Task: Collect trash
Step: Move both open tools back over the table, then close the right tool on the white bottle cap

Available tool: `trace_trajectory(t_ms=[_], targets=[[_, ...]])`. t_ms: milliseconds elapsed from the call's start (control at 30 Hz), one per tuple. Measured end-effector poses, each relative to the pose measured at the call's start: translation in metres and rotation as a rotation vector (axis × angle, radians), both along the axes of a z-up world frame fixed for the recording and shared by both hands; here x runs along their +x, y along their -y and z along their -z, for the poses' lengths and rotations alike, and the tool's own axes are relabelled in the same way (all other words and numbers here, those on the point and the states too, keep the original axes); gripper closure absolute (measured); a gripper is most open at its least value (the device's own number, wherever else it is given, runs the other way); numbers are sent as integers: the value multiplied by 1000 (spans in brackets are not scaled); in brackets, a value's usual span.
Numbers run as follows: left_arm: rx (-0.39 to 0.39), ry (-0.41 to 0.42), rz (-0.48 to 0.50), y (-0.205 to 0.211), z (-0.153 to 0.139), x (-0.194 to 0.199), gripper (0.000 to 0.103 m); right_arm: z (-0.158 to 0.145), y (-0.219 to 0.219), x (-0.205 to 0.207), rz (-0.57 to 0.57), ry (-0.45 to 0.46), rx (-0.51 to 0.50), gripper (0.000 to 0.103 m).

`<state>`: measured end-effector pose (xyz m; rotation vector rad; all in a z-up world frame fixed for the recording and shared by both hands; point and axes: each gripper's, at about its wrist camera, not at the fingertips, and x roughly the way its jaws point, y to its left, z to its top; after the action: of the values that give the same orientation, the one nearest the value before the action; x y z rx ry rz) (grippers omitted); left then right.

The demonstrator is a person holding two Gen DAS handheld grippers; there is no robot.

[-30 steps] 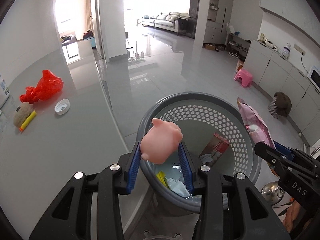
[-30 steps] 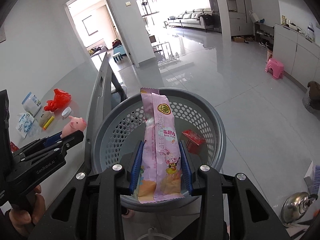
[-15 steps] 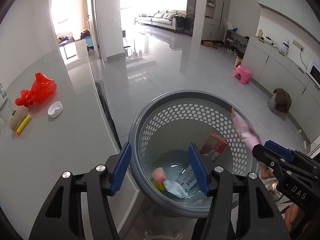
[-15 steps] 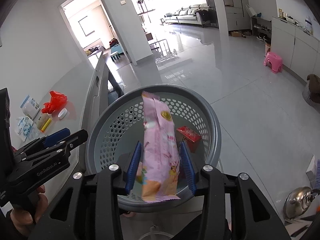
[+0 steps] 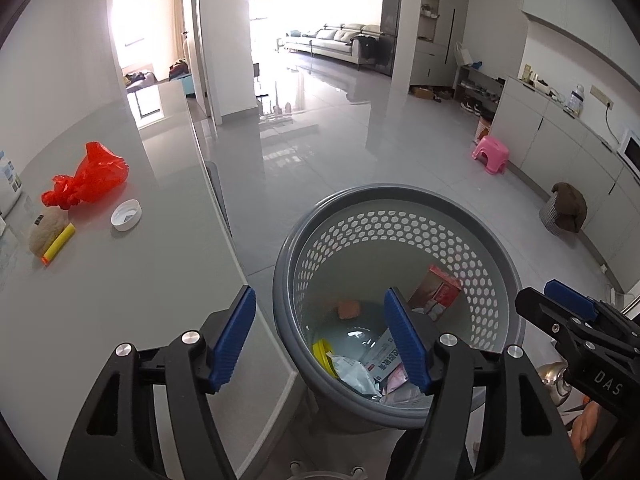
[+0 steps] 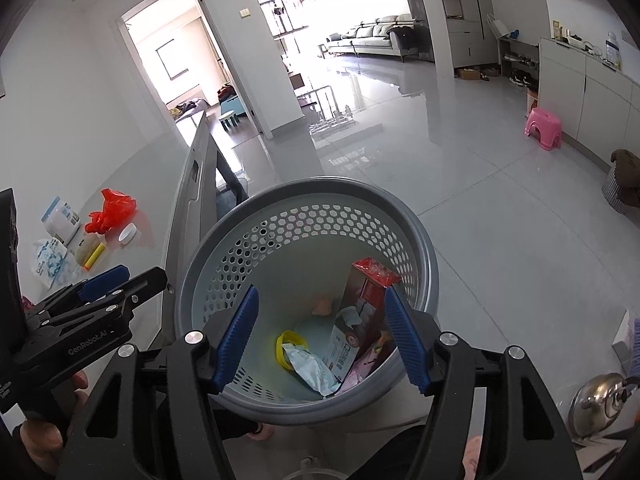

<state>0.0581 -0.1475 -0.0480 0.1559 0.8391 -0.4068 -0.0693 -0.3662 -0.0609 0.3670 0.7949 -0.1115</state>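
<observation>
Below both grippers: grey perforated bin (image 6: 420,240), holding a red-topped carton (image 6: 362,300), yellow ring (image 6: 286,350), wrappers and a pink toy (image 5: 349,309). Left gripper (image 5: 320,342) and right gripper (image 6: 322,338): jaws opening, nothing between them. Left of the left gripper, on the counter (image 5: 120,300): red bag (image 5: 90,180), white cap (image 5: 126,215), yellow marker (image 5: 59,243).

The left gripper (image 5: 320,338), its jaws opening and empty, hangs over the grey basket (image 5: 400,208) holding wrappers and a red box (image 5: 436,294).
</observation>
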Motion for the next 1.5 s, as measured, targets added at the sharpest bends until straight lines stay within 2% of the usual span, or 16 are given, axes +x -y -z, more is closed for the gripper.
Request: trace_trajectory(t_ms=[333, 667, 1167, 1500], targets=[[-6, 23, -45, -20, -7, -1, 31, 2, -15, 3, -38, -9, -3, 40], [-4, 53, -148, -76, -14, 6, 29, -1, -61, 24, -135, 0, -12, 40], [47, 81, -407, -213, -12, 40, 26, -6, -170, 101, -361, 6, -25, 40], [66, 100, -476, -264, -11, 72, 24, -7, -226, 165, -442, -10, -57, 40]])
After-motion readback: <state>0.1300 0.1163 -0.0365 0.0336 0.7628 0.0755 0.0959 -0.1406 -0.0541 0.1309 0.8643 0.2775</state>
